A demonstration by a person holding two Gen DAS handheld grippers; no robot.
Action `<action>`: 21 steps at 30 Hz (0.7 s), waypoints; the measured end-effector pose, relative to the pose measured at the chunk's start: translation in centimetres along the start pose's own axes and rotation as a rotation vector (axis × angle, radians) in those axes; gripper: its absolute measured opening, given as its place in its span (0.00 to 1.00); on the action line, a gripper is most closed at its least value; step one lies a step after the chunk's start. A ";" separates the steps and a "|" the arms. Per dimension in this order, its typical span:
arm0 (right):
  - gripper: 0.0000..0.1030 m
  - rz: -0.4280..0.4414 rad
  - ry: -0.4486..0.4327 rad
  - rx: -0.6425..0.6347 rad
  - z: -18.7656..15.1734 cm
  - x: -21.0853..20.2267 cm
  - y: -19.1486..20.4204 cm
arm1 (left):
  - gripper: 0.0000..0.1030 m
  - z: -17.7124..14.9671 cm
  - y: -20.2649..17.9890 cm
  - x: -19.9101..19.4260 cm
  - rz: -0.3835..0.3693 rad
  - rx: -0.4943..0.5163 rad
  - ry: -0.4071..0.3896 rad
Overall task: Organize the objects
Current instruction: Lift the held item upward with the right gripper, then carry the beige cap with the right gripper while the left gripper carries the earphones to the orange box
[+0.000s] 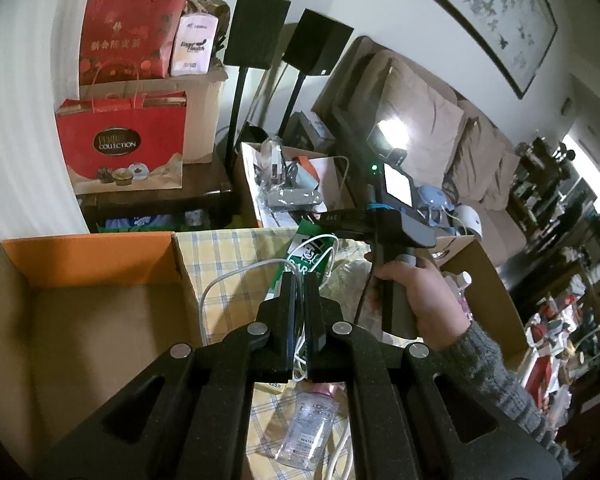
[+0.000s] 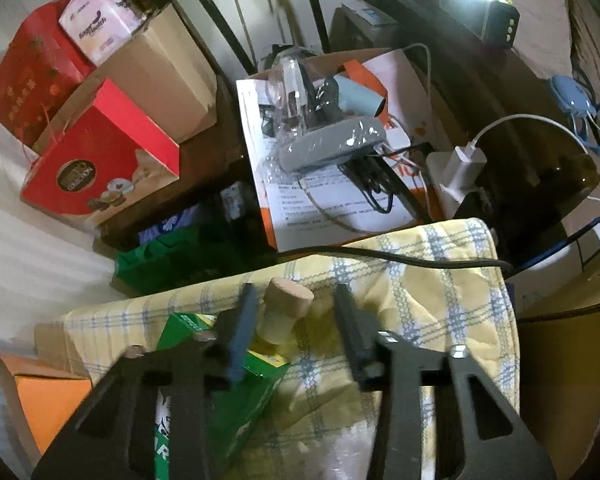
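- The left gripper [image 1: 300, 278] tilts down over the table, its two fingers pressed together on a white cable [image 1: 236, 276]. The cable runs up between the pads, loops to the left over the plaid cloth [image 1: 220, 252] and hangs down again behind the fingers.
- Just left of this gripper stands an open cardboard box [image 1: 100, 320] with an orange flap on its far side.
- Beyond the left fingertips lies a green carton [image 1: 306, 254]. Near and below the gripper, a clear plastic bottle [image 1: 308, 428] lies on the cloth.
- To the right, a hand [image 1: 420, 296] in a grey knit sleeve [image 1: 496, 364] is wrapped around the handle of the other tool, with the forearm coming in from the near right. From this side, how that tool's jaws stand cannot be told.
- In the right wrist view, the right gripper [image 2: 294, 290] points steeply down at the near part of the cloth. Its jaws are spread, though the picture is blurred.
- A small bottle with a cork stopper [image 2: 288, 304] stands between them, close beside the left finger [image 2: 240, 332] and clear of the right one. The green carton lies under the left finger.
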State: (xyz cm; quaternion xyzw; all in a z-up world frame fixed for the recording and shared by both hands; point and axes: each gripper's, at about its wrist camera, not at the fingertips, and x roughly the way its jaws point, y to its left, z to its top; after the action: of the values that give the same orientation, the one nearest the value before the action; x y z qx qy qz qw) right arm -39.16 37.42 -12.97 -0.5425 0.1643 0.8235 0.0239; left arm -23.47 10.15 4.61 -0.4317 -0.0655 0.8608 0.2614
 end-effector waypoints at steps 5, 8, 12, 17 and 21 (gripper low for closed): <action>0.24 -0.005 -0.012 -0.020 0.2 -0.1 0.4 | 0.03 0.1 0.1 0.1 0.003 -0.006 0.002; 0.24 0.017 -0.042 -0.020 0.0 -1.2 0.3 | 0.03 0.0 -0.1 0.0 0.005 -0.009 0.001; 0.24 0.010 -0.116 -0.061 -0.7 -3.8 0.8 | 0.03 0.0 -0.1 -0.2 0.015 -0.013 -0.008; 0.24 -0.016 -0.255 -0.130 -3.1 -7.5 1.7 | 0.03 0.0 -0.4 -0.7 0.062 -0.012 -0.036; 0.24 -0.020 -0.325 -0.163 -5.5 -9.8 2.4 | 0.03 -0.2 -0.6 -0.9 0.091 -0.020 -0.059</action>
State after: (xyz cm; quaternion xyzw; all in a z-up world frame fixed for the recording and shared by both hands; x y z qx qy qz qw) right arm -30.78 34.85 -5.47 -0.4038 0.0856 0.9107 0.0141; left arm -22.64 10.17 5.31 -0.4111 -0.0621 0.8836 0.2154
